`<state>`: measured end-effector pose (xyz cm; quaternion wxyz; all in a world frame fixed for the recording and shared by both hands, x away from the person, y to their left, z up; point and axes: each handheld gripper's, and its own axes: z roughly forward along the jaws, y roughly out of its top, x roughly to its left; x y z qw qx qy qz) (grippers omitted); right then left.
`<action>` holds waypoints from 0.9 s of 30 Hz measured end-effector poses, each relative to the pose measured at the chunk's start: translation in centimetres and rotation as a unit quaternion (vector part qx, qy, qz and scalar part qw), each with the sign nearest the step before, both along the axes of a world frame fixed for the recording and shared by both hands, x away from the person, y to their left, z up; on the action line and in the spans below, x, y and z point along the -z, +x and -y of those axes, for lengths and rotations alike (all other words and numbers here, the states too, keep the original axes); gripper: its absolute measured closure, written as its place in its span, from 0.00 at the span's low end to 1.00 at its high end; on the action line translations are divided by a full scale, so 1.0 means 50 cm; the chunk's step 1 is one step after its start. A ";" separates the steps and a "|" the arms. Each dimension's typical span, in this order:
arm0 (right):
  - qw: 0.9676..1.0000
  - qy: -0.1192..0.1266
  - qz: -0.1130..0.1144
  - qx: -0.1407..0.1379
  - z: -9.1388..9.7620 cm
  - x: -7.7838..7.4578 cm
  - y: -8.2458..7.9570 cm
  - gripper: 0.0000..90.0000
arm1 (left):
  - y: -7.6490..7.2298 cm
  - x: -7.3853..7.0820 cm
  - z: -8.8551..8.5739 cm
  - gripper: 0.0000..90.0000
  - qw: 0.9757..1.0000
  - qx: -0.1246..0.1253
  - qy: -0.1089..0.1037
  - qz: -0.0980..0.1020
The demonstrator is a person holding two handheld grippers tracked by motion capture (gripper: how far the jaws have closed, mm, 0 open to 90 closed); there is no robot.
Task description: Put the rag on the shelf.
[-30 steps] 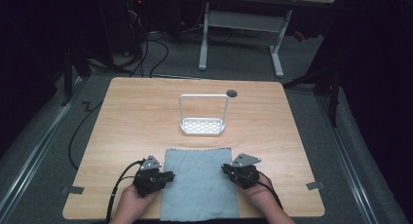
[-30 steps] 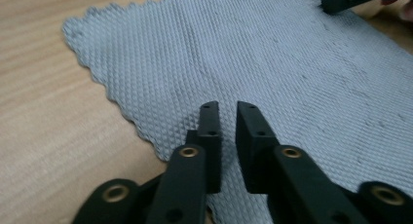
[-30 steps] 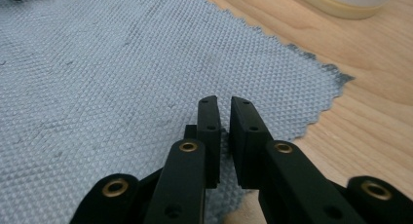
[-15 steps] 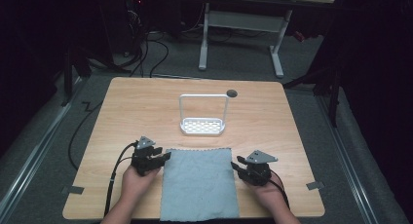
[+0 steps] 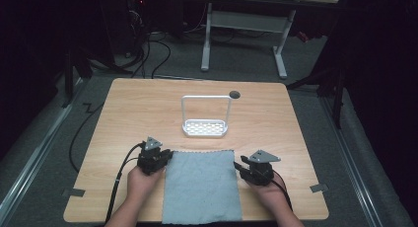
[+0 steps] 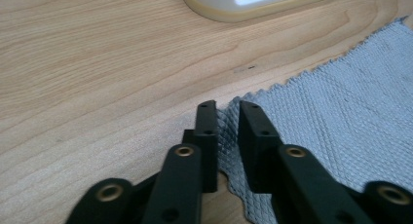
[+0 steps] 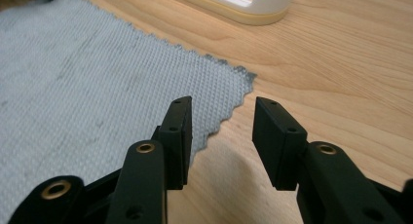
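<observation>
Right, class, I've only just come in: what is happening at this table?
A person works a grey cloth lying flat on a wooden table with two hand-held grippers. The left gripper has just been closing, with the cloth's far left corner between its jaws. The right gripper, opening, straddles the right edge. A white rack stands behind.

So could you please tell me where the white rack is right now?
In the high view the white rack stands mid-table, just beyond the far edge of the grey cloth.
</observation>
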<state>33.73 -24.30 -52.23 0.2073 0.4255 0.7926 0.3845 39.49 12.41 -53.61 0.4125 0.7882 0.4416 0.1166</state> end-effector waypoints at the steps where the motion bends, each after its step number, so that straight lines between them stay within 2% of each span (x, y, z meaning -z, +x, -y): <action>1: 1.000 0.004 -0.005 0.003 -0.002 0.000 0.004 0.66 | 0.000 0.001 0.000 0.97 1.000 0.001 -0.003 -0.002; 2: 1.000 0.009 -0.008 0.008 -0.010 0.000 0.022 0.65 | 0.001 0.001 -0.001 0.99 1.000 0.003 -0.005 -0.005; 3: 1.000 0.009 -0.008 0.008 -0.010 0.000 0.022 0.65 | 0.001 0.001 -0.002 0.99 1.000 0.004 -0.007 -0.006; 4: 1.000 0.005 -0.013 0.016 -0.016 -0.002 0.040 0.64 | 0.002 0.001 -0.003 0.99 1.000 0.005 -0.009 -0.008; 6: 1.000 0.000 -0.011 0.016 -0.019 -0.002 0.049 0.64 | 0.002 0.001 -0.002 0.99 1.000 0.005 -0.008 -0.007; 7: 0.999 0.006 -0.022 0.022 -0.027 0.001 0.073 0.62 | 0.001 0.001 -0.002 0.99 1.000 0.005 -0.007 -0.006; 8: 0.999 0.006 -0.028 0.025 -0.032 0.004 0.084 0.62 | 0.001 0.001 -0.002 0.99 1.000 0.006 -0.007 -0.006; 11: 0.999 -0.003 -0.033 0.029 -0.039 0.010 0.098 0.62 | 0.000 0.001 -0.003 0.99 1.000 0.007 -0.008 -0.007; 12: 0.999 -0.006 -0.043 0.031 -0.044 0.015 0.104 0.62 | 0.000 0.001 -0.002 0.99 1.000 0.007 -0.007 -0.007; 15: 0.999 -0.015 -0.036 0.030 -0.048 0.017 0.106 0.65 | 0.000 0.001 -0.002 0.99 1.000 0.009 -0.007 -0.006; 20: 0.999 -0.029 -0.036 0.023 -0.057 0.014 0.092 0.81 | -0.001 0.001 -0.002 0.99 1.000 0.009 -0.007 -0.006; 22: 0.999 -0.029 -0.034 0.018 -0.060 0.015 0.088 0.87 | -0.001 0.001 -0.001 0.99 1.000 0.009 -0.006 -0.005; 23: 0.999 -0.026 -0.032 0.012 -0.062 0.016 0.085 0.94 | -0.002 0.001 -0.001 0.99 1.000 0.011 -0.003 -0.003; 27: 0.999 -0.024 -0.028 0.008 -0.062 0.018 0.080 0.97 | -0.005 0.000 0.001 0.99 1.000 0.012 0.001 0.000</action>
